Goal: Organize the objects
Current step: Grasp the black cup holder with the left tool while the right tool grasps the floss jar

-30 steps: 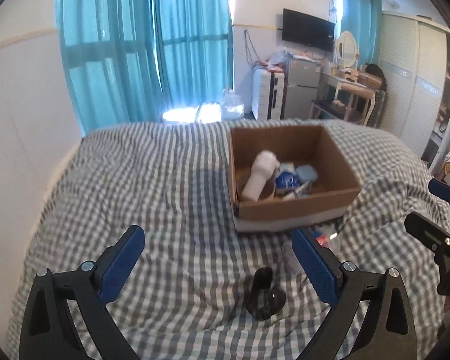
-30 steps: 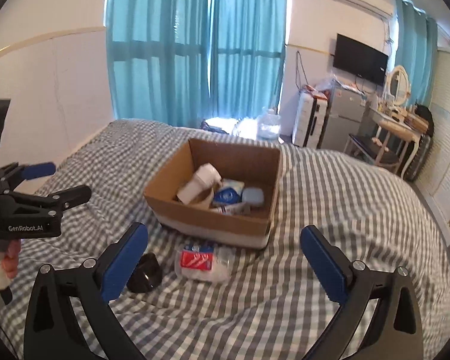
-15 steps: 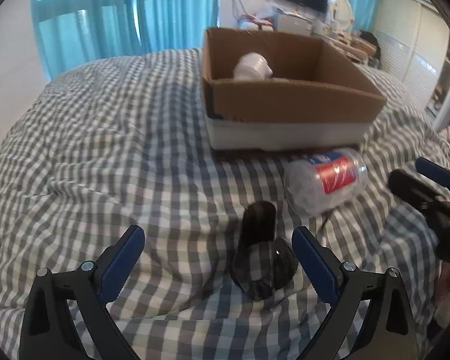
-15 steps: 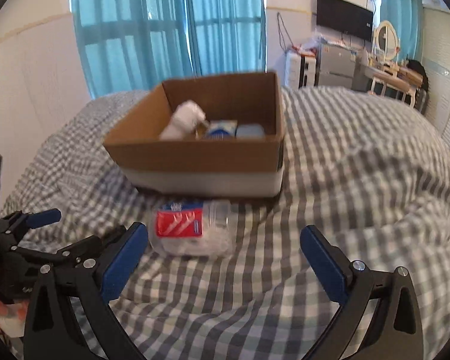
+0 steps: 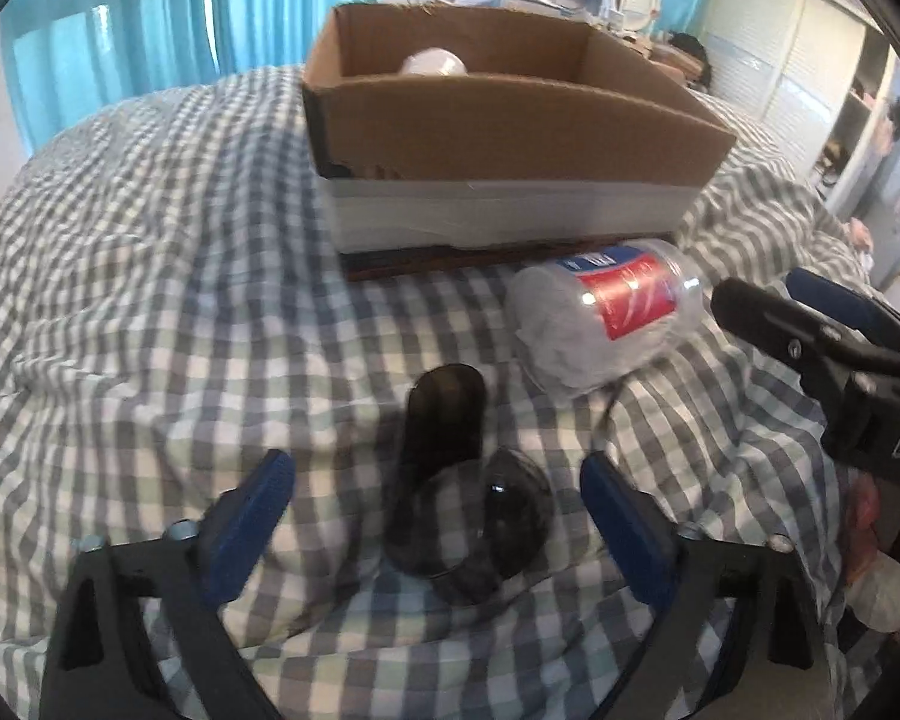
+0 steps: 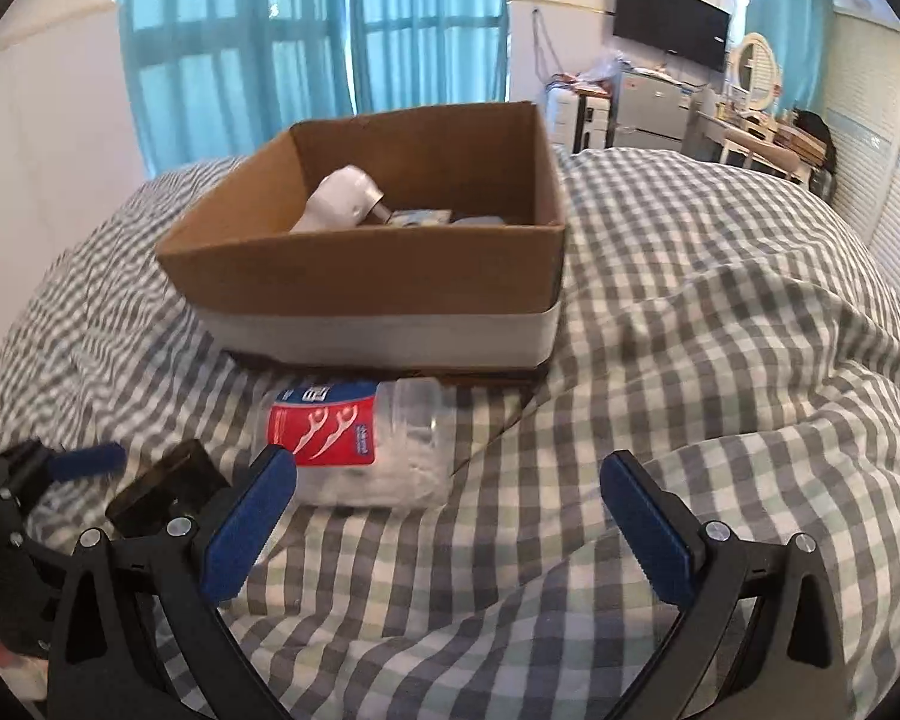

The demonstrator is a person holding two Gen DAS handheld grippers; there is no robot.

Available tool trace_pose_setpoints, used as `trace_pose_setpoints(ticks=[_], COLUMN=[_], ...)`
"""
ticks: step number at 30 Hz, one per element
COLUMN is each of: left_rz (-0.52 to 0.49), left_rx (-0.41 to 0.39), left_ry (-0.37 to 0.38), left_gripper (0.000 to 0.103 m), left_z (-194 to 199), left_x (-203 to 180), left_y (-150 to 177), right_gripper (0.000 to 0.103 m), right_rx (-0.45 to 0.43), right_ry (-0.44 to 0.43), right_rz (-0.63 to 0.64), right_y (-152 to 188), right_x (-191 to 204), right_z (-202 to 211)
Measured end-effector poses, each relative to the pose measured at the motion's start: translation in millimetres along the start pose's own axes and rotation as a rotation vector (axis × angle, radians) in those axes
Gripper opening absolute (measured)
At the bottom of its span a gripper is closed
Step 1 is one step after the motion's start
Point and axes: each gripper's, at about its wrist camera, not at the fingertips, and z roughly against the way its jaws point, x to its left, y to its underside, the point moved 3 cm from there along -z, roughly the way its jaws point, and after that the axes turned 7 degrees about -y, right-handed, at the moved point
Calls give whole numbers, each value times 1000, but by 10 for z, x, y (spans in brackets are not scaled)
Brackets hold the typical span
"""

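Note:
A dark smoky plastic object (image 5: 456,480) lies on the checked bedspread between the open jaws of my left gripper (image 5: 438,522); it also shows in the right wrist view (image 6: 168,486). A clear tub with a red label (image 5: 606,318) lies on its side just in front of a cardboard box (image 5: 510,120). In the right wrist view the tub (image 6: 360,444) lies just ahead of the left fingertip of my open, empty right gripper (image 6: 450,516). The box (image 6: 378,276) holds a white bottle (image 6: 342,195) and other small items.
The grey-and-white checked bedspread (image 6: 720,330) is rumpled, with a raised fold to the right. Teal curtains (image 6: 306,48) hang behind the bed. A TV, a desk and wardrobes stand at the back right.
Both grippers have dropped lower and moved closer to the bed. The dark object now lies between my left jaws, and the tub is nearer my right gripper. Both stay open.

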Motion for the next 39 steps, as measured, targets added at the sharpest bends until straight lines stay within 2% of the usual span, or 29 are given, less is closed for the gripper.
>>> trace_pose_setpoints(ticks=[1,2,3,8,13,16,19,28,35,39], left_rz=[-2,-4,-10,-20,110,190,227,198,187,195], left_rx=[15,36,51,26,-20,-46,-59,-30,-29,-35], left_ry=[12,34,57,50,-33,-40,-64,-75,-79,-84], left_gripper=[67,56,56,55,55,54,53,53,53,53], left_z=[-38,-80,-112,-49,85,136,162,49,78,94], left_x=[-15,-36,-64,-104,189,373,453,391,387,398], left_y=[10,18,25,42,32,30,11,-6,47,42], right_gripper=[102,102,102,102,102,102,100,90,89,89], right_rx=[4,8,11,37,93,117,129,191,245,238], right_ry=[1,1,3,-15,-58,-77,-84,-53,-18,-16], right_rz=[-3,-1,2,25,45,50,66,92,121,128], right_y=[4,5,2,16,-14,-50,-70,-48,6,11], right_x=[-8,-2,9,96,195,261,332,406,415,413], right_z=[-9,-19,-27,-93,-265,-381,-467,-707,-789,-745])
